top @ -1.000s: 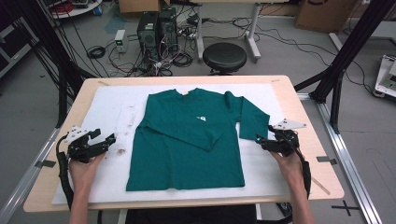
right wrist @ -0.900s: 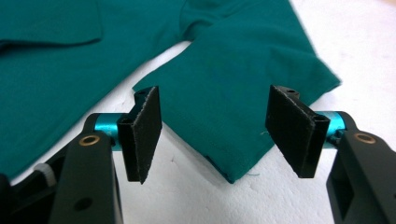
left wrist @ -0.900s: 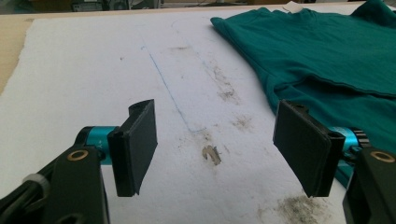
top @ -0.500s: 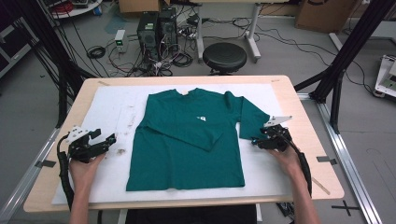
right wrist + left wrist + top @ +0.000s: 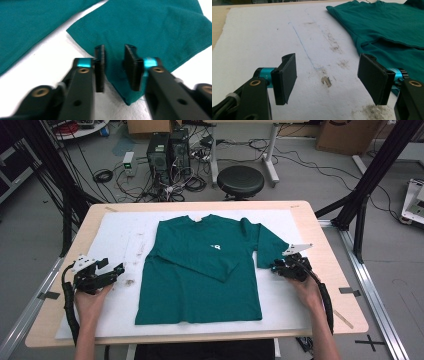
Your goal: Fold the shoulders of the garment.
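We read the green T-shirt (image 5: pixel 200 270) as light, limp knit that will drape and bunch rather than hold a shape; it lies flat on the white mat (image 5: pixel 120 235), one sleeve already folded across the chest, the other sleeve (image 5: pixel 155 30) spread just ahead of the right gripper (image 5: pixel 114 65); that gripper's jaws stand partly apart with the sleeve's hem corner between them, not yet pinched, and we judge the stitched hem the best hold, since doubled cloth slips less than a single layer; the left gripper (image 5: pixel 332 77) rests with its jaws wide apart and nothing in them, bare stained mat between its fingers (image 5: pixel 287 77) and the shirt's side off beyond the right-hand one; the mat covers a pale wooden table (image 5: pixel 330 245); past it, beyond the fingers, stand a black stool (image 5: pixel 240 181), computer towers (image 5: pixel 167 150) and loose cables on a grey floor.
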`<state>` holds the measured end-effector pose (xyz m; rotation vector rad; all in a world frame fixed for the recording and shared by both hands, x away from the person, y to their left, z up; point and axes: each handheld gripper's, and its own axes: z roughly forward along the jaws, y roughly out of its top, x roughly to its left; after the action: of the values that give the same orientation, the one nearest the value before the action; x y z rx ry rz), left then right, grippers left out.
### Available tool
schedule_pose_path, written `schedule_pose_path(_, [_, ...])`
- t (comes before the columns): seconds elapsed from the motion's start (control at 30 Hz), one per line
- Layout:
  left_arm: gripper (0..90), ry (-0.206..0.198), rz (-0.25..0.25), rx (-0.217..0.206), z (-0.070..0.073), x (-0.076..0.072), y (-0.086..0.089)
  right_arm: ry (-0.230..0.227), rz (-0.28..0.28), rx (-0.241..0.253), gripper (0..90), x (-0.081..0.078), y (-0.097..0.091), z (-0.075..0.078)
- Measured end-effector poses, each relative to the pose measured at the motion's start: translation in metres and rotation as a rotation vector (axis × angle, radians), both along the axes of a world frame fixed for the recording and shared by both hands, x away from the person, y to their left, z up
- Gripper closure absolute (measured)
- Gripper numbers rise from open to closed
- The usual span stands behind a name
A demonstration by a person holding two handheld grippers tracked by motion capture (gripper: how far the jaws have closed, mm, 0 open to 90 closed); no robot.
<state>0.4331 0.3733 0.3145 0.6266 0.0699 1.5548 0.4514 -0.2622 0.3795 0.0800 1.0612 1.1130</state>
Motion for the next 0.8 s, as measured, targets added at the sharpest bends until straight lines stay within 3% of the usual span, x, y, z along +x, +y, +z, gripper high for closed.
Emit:
schedule_pose_path(0.1, [31.6, 0.0, 0.001, 0.0, 0.0, 0.0, 0.0, -0.009, 0.017, 0.026, 86.4, 0.001, -0.003, 0.003])
schedule_pose_path(0.27, [31.6, 0.0, 0.001, 0.0, 0.0, 0.0, 0.0, -0.011, 0.051, 0.077, 87.6, -0.001, -0.008, 0.003])
schedule_pose_path(0.3, [31.6, 0.0, 0.002, 0.0, 0.0, 0.0, 0.0, -0.034, 0.086, 0.103, 87.7, -0.007, -0.011, 0.0])
schedule_pose_path(0.33, [31.6, 0.001, 0.002, 0.0, 0.0, 0.0, 0.0, -0.034, 0.086, 0.103, 87.7, -0.007, -0.011, 0.0])
schedule_pose_path(0.37, [31.7, 0.001, 0.003, 0.0, 0.0, 0.0, 0.0, -0.053, 0.137, 0.12, 87.7, -0.014, -0.014, -0.004])
schedule_pose_path(0.4, [31.7, 0.001, 0.004, 0.0, 0.0, 0.0, 0.0, -0.053, 0.137, 0.12, 87.7, -0.014, -0.014, -0.004])
schedule_pose_path(0.43, [31.7, 0.001, 0.006, 0.001, 0.0, 0.0, -0.001, -0.066, 0.19, 0.116, 87.8, -0.021, -0.015, -0.008])
schedule_pose_path(0.53, [31.7, 0.001, 0.008, 0.0, 0.0, 0.0, -0.001, -0.082, 0.21, 0.119, 87.8, -0.028, -0.011, -0.013])
schedule_pose_path(0.67, [31.7, 0.001, 0.011, 0.003, 0.0, 0.0, -0.001, -0.108, 0.219, 0.09, 87.7, -0.041, 0.007, -0.019])
schedule_pose_path(0.7, [31.7, 0.0, 0.011, 0.005, 0.0, 0.0, -0.001, -0.105, 0.225, 0.067, 87.7, -0.046, 0.02, -0.02])
schedule_pose_path(0.8, [31.7, 0.001, 0.016, 0.006, 0.0, 0.0, -0.002, -0.097, 0.221, 0.033, 87.7, -0.049, 0.035, -0.02])
